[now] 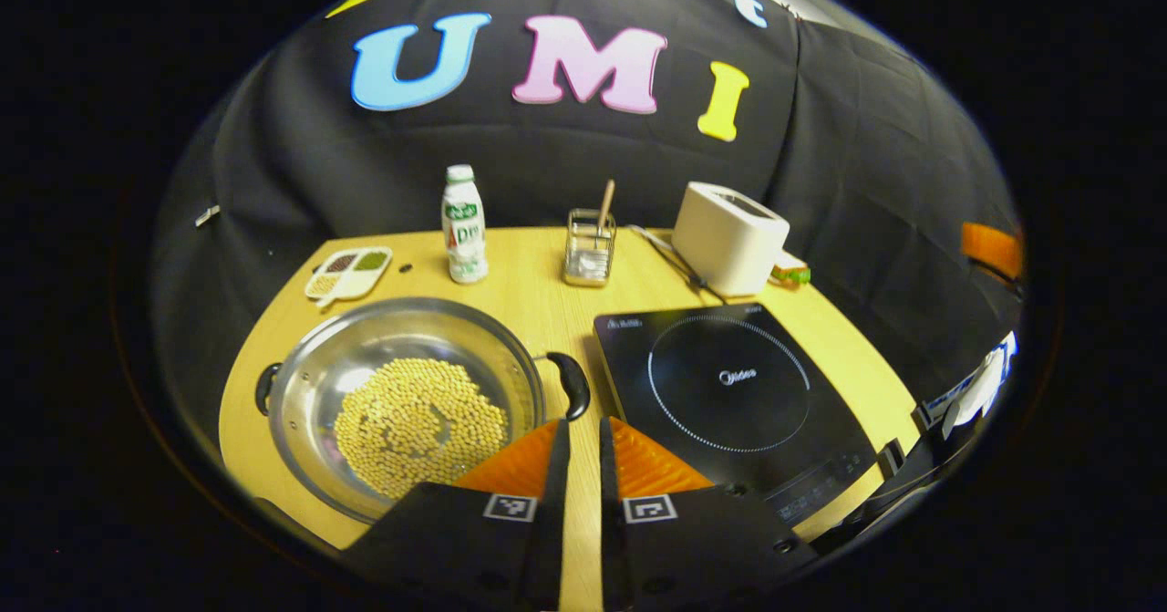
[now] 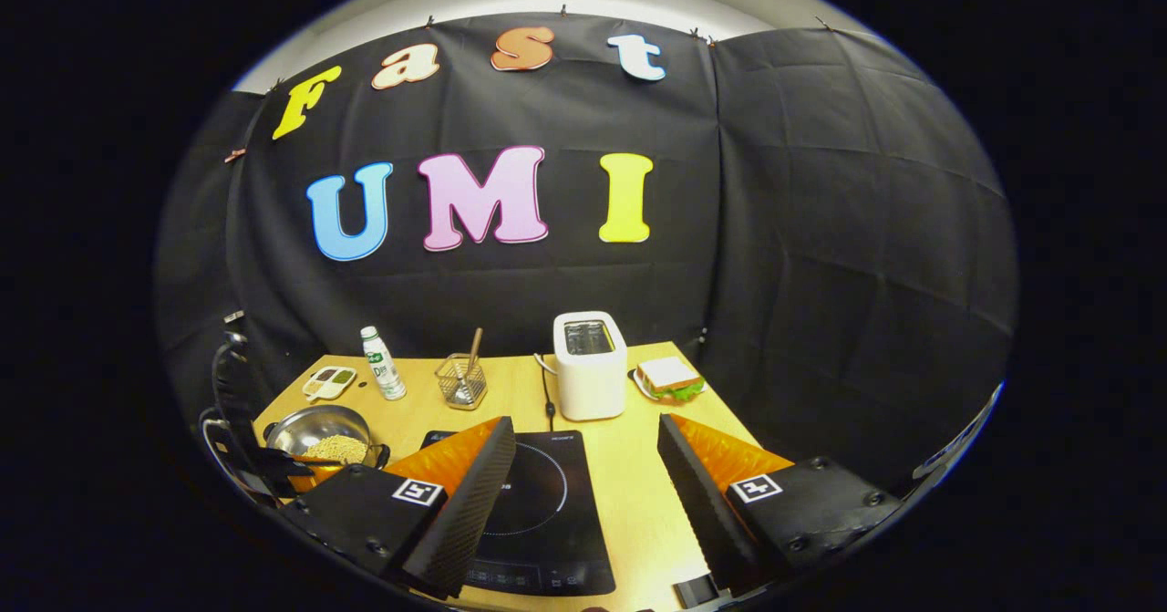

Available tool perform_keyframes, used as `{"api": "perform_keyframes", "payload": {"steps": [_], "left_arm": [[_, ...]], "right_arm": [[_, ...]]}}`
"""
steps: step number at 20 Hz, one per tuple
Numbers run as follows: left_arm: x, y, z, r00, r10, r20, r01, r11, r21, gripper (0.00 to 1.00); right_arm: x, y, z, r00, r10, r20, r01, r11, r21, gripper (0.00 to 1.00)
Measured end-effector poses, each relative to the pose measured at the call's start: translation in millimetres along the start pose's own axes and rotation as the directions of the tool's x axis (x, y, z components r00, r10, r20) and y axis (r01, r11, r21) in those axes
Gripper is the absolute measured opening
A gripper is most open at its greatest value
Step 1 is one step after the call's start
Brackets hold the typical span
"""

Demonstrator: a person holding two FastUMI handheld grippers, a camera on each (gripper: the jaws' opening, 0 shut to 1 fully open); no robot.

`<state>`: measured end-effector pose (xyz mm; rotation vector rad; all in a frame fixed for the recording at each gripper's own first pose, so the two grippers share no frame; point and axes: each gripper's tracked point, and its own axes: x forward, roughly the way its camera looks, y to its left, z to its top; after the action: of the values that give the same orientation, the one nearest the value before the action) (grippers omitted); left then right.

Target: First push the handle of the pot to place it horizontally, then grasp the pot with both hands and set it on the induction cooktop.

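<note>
- Left gripper view, item one: round stainless-steel pot (image 1: pixel 401 402) holding a bed of pale yellow beans, resting on the light wooden table (image 1: pixel 538 274) at 9 o'clock of the flat black induction cooktop (image 1: pixel 729 393), just beside it and not on it.
- Item two: pot's black curved handle (image 1: pixel 573 384), at the pot's 3 o'clock; a second black handle (image 1: pixel 264 388) sits at its 9 o'clock, so the handle axis runs roughly side to side across this view.
- Item three: left gripper (image 1: pixel 583 448), fingers drawn nearly together with a thin gap, gripping nothing, tips just below the near handle at its 6 o'clock. Judged the nearer of the two for the push.
- Background: white bottle (image 1: pixel 464 224), wire holder (image 1: pixel 589 247), white toaster (image 1: pixel 729 236), small divided dish (image 1: pixel 348 272).
- Right gripper view, item one: right gripper (image 2: pixel 583 466), fingers spread wide and empty, held above the cooktop (image 2: pixel 538 503), pointing toward 12 o'clock.
- Item two: same pot (image 2: pixel 328 439), well apart at the gripper's 9 o'clock.
- Item three: sandwich (image 2: pixel 668 377) at the toaster's (image 2: pixel 590 366) 3 o'clock.
</note>
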<state>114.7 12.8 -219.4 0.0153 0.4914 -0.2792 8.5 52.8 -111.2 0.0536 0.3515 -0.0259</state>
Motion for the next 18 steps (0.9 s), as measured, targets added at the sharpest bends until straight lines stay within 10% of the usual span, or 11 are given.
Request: {"api": "perform_keyframes", "payload": {"steps": [1,5,12,18], "left_arm": [[-13.3,6.7,10.5,0.999,0.006,0.05,-0.005,1.0,-0.019,0.24],[-64.3,62.2,46.0,0.979,0.099,0.18,-0.084,0.993,-0.089,0.94],[-111.5,193.0,52.0,0.936,0.289,0.201,-0.275,0.957,-0.095,0.95],[-103.5,252.1,32.1,0.931,0.319,0.176,-0.299,0.945,-0.132,0.95]], "right_arm": [[3.0,9.9,-4.4,1.0,0.018,-0.016,-0.018,1.0,0.001,0.98],[17.4,67.2,-18.7,0.991,0.113,-0.078,-0.111,0.993,0.027,0.98],[54.0,205.7,-52.7,0.911,0.325,-0.255,-0.319,0.946,0.066,0.98],[87.4,287.5,-93.0,0.82,0.416,-0.394,-0.419,0.904,0.081,0.99]]}}
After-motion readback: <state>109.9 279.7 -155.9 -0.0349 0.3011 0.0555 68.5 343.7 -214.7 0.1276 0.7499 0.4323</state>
